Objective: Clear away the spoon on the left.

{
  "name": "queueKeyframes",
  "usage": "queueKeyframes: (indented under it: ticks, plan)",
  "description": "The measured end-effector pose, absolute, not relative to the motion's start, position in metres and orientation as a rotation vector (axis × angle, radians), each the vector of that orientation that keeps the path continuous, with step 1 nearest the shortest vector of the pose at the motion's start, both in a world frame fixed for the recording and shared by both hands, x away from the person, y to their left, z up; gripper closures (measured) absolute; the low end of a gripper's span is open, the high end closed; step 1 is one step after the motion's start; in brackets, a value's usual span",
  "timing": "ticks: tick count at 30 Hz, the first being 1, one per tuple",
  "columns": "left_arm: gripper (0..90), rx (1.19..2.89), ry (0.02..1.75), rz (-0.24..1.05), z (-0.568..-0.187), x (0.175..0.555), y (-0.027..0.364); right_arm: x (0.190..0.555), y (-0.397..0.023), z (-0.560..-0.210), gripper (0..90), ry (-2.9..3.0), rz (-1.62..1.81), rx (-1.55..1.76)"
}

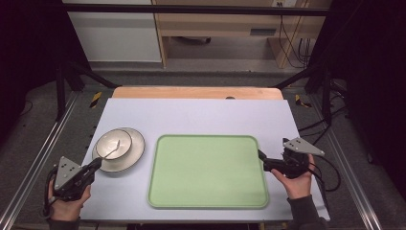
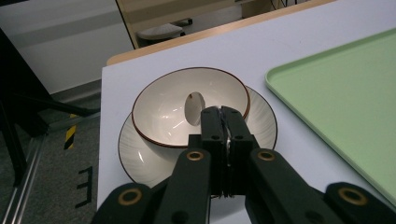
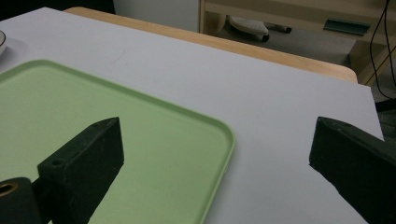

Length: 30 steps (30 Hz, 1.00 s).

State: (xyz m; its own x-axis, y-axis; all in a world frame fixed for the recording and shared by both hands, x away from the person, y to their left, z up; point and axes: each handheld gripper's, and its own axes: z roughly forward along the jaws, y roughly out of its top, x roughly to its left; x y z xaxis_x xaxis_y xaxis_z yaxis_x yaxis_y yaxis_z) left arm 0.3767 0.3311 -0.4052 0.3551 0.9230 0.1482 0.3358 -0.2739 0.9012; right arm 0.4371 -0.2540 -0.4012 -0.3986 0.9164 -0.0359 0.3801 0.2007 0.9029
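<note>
1. The slim metal spoon (image 2: pixel 193 107) lies in the cream ceramic bowl with a dark brown rim (image 2: pixel 189 107), its oval head down in the well and its handle running up toward you. You will find it light, stiff and slick, so it can twist or slide if pinched near the head.
2. Your left claw (image 2: pixel 223 116) is closed right down, and a thin bright strip shows between the pads at the bowl's near edge. It looks like the spoon handle is pinched there, though the contact itself is hard to make out.
3. Take the handle across its flat faces, well up from the head, and lift it straight so it does not scrape the glaze.
4. The bowl sits on a cream ribbed ceramic plate (image 2: pixel 140 156). Both are hard, breakable and free to slide, so a drag on the spoon could shift or tip them.
5. The stack stands at the left of the pale lilac counter (image 1: pixel 201 117), just beside the light green plastic tray (image 1: pixel 208 170), which lies bare.
6. Your right claw (image 3: pixel 215 154) stands wide open with nothing in it, hovering over the tray's right edge.
</note>
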Motion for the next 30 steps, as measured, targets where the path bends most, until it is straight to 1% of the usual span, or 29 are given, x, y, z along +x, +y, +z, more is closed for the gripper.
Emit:
queueKeyframes:
  ticks: [30]
  plan:
    - [88.8,1.724,1.044,0.965,-0.382,0.360,0.329,0.437,-0.253,-0.401,3.2,1.887,1.162,1.208]
